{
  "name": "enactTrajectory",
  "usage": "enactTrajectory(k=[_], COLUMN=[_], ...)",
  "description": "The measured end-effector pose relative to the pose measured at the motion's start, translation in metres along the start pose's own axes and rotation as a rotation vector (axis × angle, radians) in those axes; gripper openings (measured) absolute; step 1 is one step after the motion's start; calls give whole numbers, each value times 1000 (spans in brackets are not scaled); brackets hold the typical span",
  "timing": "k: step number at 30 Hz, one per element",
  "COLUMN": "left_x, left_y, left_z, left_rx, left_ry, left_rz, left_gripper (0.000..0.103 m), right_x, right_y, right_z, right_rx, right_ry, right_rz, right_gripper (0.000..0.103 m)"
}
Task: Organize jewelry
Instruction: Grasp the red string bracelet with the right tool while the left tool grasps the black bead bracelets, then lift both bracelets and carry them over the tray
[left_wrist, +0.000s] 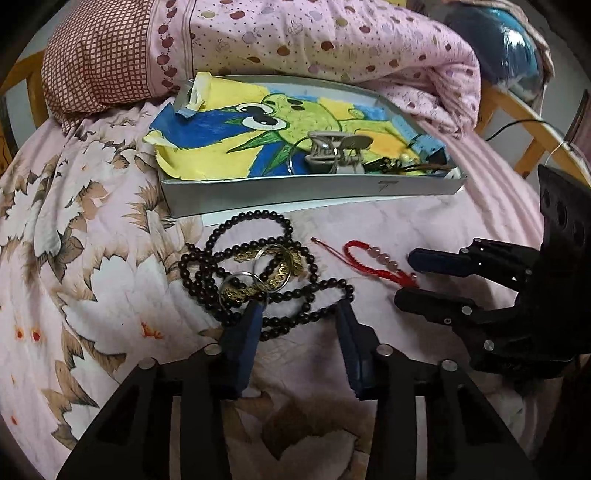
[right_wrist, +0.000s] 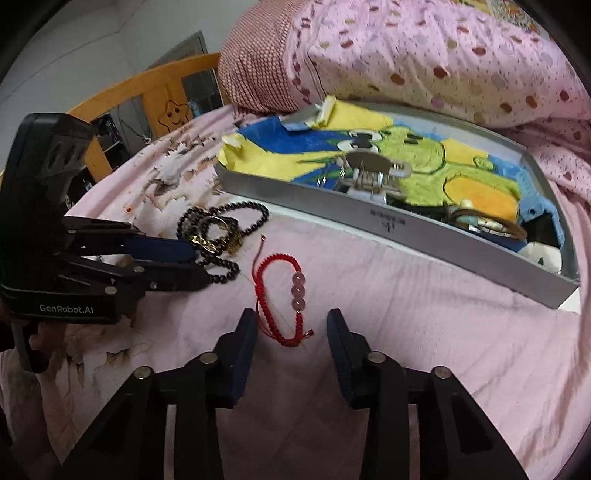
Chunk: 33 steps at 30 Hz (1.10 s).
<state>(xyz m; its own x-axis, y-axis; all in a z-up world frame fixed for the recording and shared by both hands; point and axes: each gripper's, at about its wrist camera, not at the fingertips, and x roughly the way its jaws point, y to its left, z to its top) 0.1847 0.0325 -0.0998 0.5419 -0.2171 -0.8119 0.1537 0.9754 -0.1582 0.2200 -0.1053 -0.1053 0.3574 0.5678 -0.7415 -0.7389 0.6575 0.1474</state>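
Observation:
A long dark bead necklace (left_wrist: 195, 282) lies tangled with a gold chain and clear rings (left_wrist: 284, 266) on the pink floral bedsheet. My left gripper (left_wrist: 299, 308) is open, low over it, with a strand of beads between its blue pads. To the right lies a red cord bracelet (right_wrist: 298, 291) with three pink beads. My right gripper (right_wrist: 291, 315) is open and straddles the bracelet's near end without pressing it. Each gripper shows in the other's view: right gripper (left_wrist: 404, 275), left gripper (right_wrist: 199, 264). Behind stands a grey tray (left_wrist: 295, 192) lined with a coloured drawing.
The tray (right_wrist: 388, 218) holds a grey hair claw (right_wrist: 369, 170) and several small items at its right end. A pink dotted quilt (left_wrist: 332, 40) and checked pillow (left_wrist: 96, 55) are piled behind it. A wooden bed frame (right_wrist: 147, 85) edges the mattress.

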Motion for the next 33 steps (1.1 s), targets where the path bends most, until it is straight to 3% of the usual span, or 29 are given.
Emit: enactTrajectory(k=[5, 7, 10, 18, 24, 33], left_x=[5, 6, 5, -10, -32, -83], left_y=[-3, -3, -4, -15, -26, -41], left_z=[1, 0, -3, -16, -27, -19], left_rx=[41, 48, 50, 21, -23, -59], left_ry=[9, 12, 12, -2, -24, -108], left_rz=[55, 62, 72, 65, 14, -19], left_gripper=[21, 10, 4, 3, 3, 3], right_x=[-2, -4, -6, -16, -33, -73], right_y=[-4, -3, -1, 6, 14, 23], right_z=[-1, -1, -2, -5, -9, 8], right_rx=[23, 18, 12, 4, 15, 2], right_ry=[-5, -10, -19, -36, -49, -164], right_rz=[-8, -8, -10, -7, 10, -18], right_gripper=[9, 9, 7, 6, 5, 5])
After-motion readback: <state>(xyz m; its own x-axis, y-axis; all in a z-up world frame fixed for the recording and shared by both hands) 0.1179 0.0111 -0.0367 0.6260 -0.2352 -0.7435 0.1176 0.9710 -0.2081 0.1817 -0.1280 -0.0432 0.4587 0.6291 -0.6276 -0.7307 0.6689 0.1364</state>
